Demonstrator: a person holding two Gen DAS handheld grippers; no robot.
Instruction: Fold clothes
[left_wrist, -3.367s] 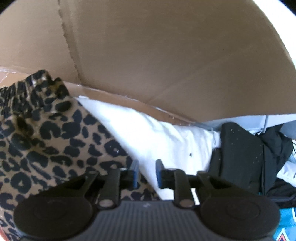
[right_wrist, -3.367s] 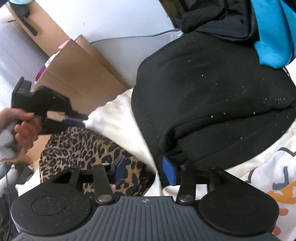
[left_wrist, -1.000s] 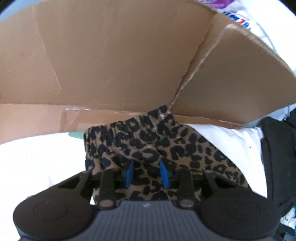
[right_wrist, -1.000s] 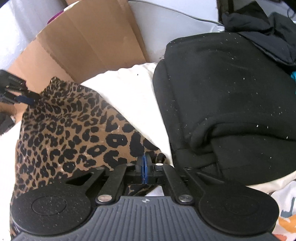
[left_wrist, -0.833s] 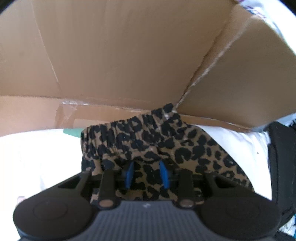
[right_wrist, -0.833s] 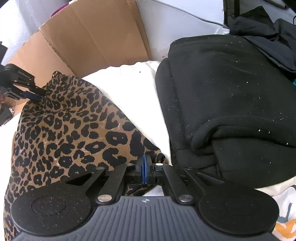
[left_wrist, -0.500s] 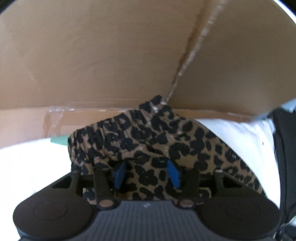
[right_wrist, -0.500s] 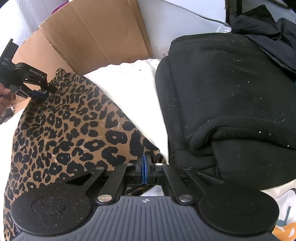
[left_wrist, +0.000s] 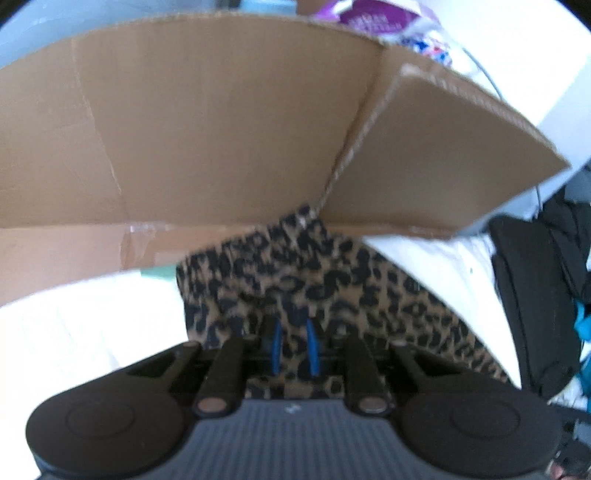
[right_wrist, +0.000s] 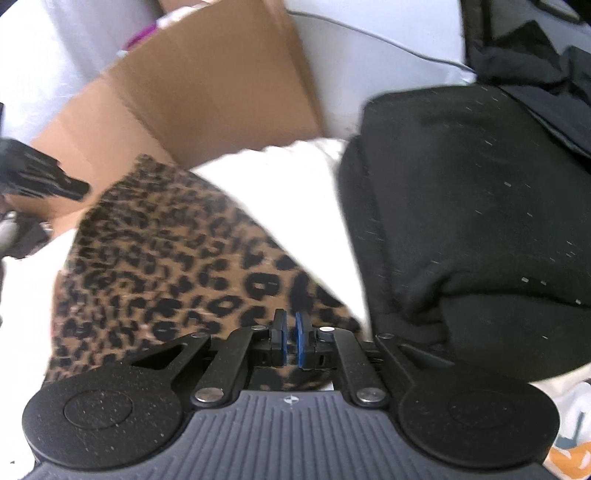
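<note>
The left gripper (left_wrist: 293, 345) is closing its jaws; half a second ago its blue pads stood wide apart, and now only a narrow gap is left between them. The leopard-print garment (left_wrist: 332, 291) lies under and ahead of that gap, but the blurred left wrist view does not show whether the pads pinch any cloth. That view has also drawn back since then: more of the cardboard box (left_wrist: 221, 122) shows above the garment, along with a purple and white package (left_wrist: 388, 18) behind its top edge. The package carries print, too blurred to read.

The right gripper (right_wrist: 290, 338) has its jaws almost together, as they were a second ago, with a sliver of gap between the blue pads. They sit at the near edge of the leopard-print garment (right_wrist: 166, 258); a grip on that edge looks likely, though the pads hide the contact. In the right wrist view the left gripper (right_wrist: 70, 190) reaches in from the left margin toward the garment's far corner, close to the cardboard box (right_wrist: 192, 96).

Both grippers point steeply down at the garment, which is spread flat on a white sheet (right_wrist: 291, 184). The far waistband end touches the box. A folded black sweater (right_wrist: 480, 206) lies just to the right, with the sheet showing between. A blue cloth (left_wrist: 581, 321) peeks out past the black sweater (left_wrist: 532, 295) in the left wrist view.
</note>
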